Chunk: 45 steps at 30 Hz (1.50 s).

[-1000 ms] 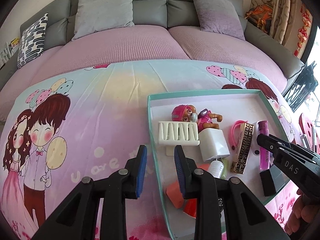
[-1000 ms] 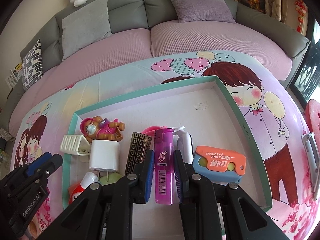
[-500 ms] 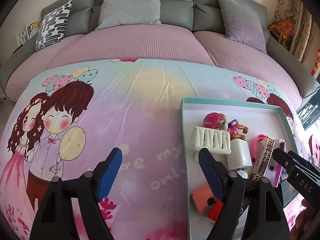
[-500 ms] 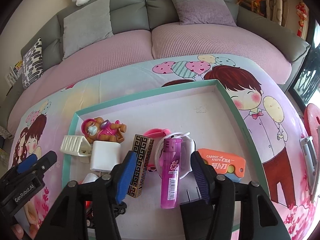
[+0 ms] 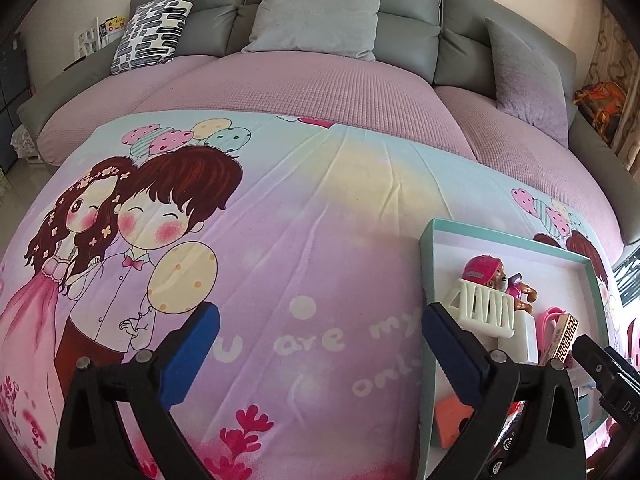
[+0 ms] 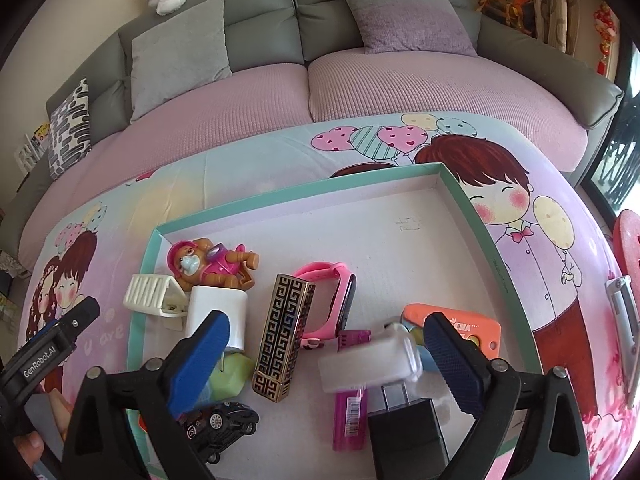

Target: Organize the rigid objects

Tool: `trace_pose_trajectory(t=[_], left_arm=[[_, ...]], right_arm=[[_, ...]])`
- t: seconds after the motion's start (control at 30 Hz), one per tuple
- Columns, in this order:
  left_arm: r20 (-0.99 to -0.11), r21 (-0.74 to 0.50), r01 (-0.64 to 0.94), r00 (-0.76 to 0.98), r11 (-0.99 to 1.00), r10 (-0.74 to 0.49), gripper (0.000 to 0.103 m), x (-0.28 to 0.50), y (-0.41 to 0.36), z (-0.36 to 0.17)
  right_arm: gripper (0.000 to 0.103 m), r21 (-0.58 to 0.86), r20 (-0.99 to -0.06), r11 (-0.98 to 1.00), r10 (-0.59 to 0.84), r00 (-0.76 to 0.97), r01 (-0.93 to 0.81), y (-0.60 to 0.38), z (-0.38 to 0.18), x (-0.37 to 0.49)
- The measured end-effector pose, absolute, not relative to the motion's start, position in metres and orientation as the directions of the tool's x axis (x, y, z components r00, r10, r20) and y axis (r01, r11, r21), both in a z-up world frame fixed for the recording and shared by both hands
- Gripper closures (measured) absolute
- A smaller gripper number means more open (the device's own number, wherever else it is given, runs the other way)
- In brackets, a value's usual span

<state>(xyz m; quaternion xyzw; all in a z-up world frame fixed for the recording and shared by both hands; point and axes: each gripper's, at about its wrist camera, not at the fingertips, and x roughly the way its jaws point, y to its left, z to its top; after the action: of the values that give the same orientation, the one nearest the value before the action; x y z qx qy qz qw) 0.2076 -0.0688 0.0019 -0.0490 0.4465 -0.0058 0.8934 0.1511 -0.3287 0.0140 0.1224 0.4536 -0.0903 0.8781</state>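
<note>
Right claw [image 6: 328, 354] opening above a blurred white plastic charger block [image 6: 370, 362], seemingly light and slick; grip its flat sides.

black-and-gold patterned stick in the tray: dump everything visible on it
The black-and-gold stick is a square-sided bar, glossy black with a gold Greek-key fret over its faces and a gold band at its near end, hard-looking like a lipstick case. It lies flat on the floor of the teal-rimmed tray, long axis running away from the camera, slightly tilted. The pink watch lies against its right side and the white charger sits just to its left. No gripper touches it. In the left wrist view only its gold-patterned end shows.
</note>
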Motion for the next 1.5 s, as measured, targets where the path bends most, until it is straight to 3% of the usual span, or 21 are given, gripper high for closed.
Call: trace_pose_trajectory(t=[0.57, 1.07, 1.5], left_arm=[[-0.782, -0.081, 0.014, 0.619, 0.997, -0.073, 0.002, 0.195, -0.075, 0.014], [-0.775, 0.079, -0.034, 0.627, 0.996, 0.082, 0.002, 0.151, -0.076, 0.014], [-0.761, -0.018, -0.047, 0.648, 0.999, 0.017, 0.002, 0.111, -0.068, 0.028]], right_arm=[[0.000, 0.137, -0.798, 0.959, -0.042, 0.601, 0.249, -0.320, 0.025, 0.141], [0.000, 0.098, -0.813, 0.969, -0.053, 0.579, 0.227, -0.313, 0.018, 0.104], [0.000, 0.068, -0.793, 0.983, -0.049, 0.607, 0.169, -0.294, 0.022, 0.061]])
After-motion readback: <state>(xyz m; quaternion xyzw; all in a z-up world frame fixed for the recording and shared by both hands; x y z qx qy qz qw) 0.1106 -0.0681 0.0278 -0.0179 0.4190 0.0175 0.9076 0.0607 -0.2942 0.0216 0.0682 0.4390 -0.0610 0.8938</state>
